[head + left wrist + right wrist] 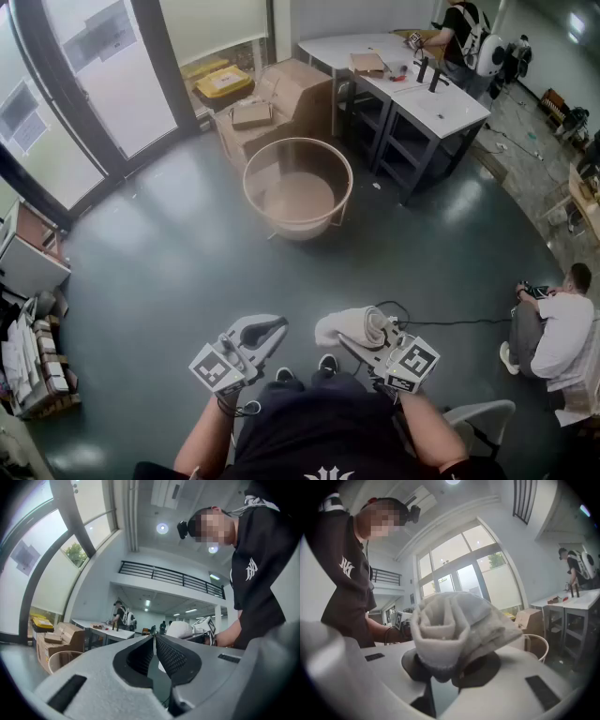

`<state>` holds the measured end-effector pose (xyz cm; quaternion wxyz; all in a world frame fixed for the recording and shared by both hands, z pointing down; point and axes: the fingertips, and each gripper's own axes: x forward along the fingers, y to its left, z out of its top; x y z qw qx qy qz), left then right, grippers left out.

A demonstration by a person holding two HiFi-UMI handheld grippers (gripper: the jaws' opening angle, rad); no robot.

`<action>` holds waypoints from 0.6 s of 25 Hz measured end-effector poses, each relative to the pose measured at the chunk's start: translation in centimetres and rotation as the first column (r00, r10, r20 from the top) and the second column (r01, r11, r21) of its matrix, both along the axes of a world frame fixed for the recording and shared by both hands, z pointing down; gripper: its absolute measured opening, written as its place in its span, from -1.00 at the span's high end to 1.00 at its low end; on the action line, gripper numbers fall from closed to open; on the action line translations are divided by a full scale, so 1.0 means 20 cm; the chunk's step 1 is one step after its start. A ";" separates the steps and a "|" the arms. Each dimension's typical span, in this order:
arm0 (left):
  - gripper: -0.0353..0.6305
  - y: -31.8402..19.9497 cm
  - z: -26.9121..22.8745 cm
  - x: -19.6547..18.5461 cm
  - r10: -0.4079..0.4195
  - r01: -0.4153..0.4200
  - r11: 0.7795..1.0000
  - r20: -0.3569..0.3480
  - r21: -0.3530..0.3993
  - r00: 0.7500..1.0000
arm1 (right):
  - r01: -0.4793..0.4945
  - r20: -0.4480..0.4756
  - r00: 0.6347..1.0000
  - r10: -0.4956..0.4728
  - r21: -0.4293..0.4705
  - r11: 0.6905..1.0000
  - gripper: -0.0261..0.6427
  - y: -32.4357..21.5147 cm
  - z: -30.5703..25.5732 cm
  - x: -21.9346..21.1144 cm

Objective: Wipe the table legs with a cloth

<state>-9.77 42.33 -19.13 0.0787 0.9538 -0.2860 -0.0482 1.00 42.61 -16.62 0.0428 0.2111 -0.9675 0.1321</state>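
A rolled white cloth [343,326] sticks out of my right gripper [362,340], whose jaws are shut on it. The right gripper view shows the cloth [454,625] bunched between the dark pads [480,667], hiding the tips. My left gripper [278,326] is held beside it, a little apart, shut with nothing in it; its pads [171,656] meet at the tip. Both are held low in front of the person's body. Well ahead on the dark floor stands a round table [253,169] with a pale rim, a see-through top and thin legs [340,214].
Cardboard boxes [281,94] lie behind the round table. White desks [441,112] with dark frames stand at the back right, a person [464,28] beside them. Another person [553,328] sits on the floor at the right. Shelves with clutter [33,356] line the left edge. A black cable [450,322] crosses the floor.
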 end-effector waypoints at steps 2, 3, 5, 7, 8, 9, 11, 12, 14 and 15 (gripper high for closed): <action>0.83 0.03 0.03 -0.07 -0.001 0.001 1.000 0.020 0.010 1.000 | -0.010 -0.018 1.000 0.010 0.007 1.000 0.66 0.02 0.02 -0.08; 0.83 0.05 0.05 -0.10 0.003 -0.003 1.000 0.026 0.013 1.000 | -0.014 -0.025 1.000 0.015 0.009 1.000 0.66 0.03 0.02 -0.11; 0.83 0.07 0.09 -0.15 0.017 -0.017 1.000 0.027 0.002 0.999 | -0.025 -0.037 0.999 0.025 0.004 1.000 0.66 0.03 0.05 -0.18; 0.83 0.08 0.14 -0.19 0.028 -0.028 0.999 0.023 -0.033 0.999 | -0.033 -0.054 0.998 0.033 -0.008 0.999 0.66 0.02 0.10 -0.24; 0.83 0.08 0.18 -0.21 0.034 -0.033 0.998 0.021 -0.054 0.999 | -0.032 -0.065 0.997 0.032 -0.013 0.999 0.66 0.02 0.13 -0.27; 0.83 0.08 0.23 -0.23 0.038 -0.036 0.997 0.017 -0.074 0.999 | -0.027 -0.077 0.997 0.025 -0.019 0.999 0.66 0.01 0.15 -0.29; 0.83 0.06 0.30 -0.27 0.033 -0.032 0.995 0.004 -0.095 0.999 | -0.011 -0.097 0.995 0.008 -0.027 1.000 0.66 -0.01 0.21 -0.34; 0.83 0.03 0.34 -0.28 0.023 -0.023 0.995 -0.004 -0.100 1.000 | -0.010 -0.100 0.995 0.007 -0.029 1.000 0.66 -0.04 0.23 -0.35; 0.83 -0.03 0.42 -0.31 -0.011 0.010 0.995 -0.010 -0.096 1.000 | -0.023 -0.103 0.994 0.021 -0.021 1.000 0.66 -0.10 0.29 -0.34; 0.83 -0.07 0.46 -0.32 -0.031 0.030 0.995 -0.008 -0.094 0.999 | -0.034 -0.106 0.994 0.033 -0.013 0.999 0.66 -0.15 0.32 -0.33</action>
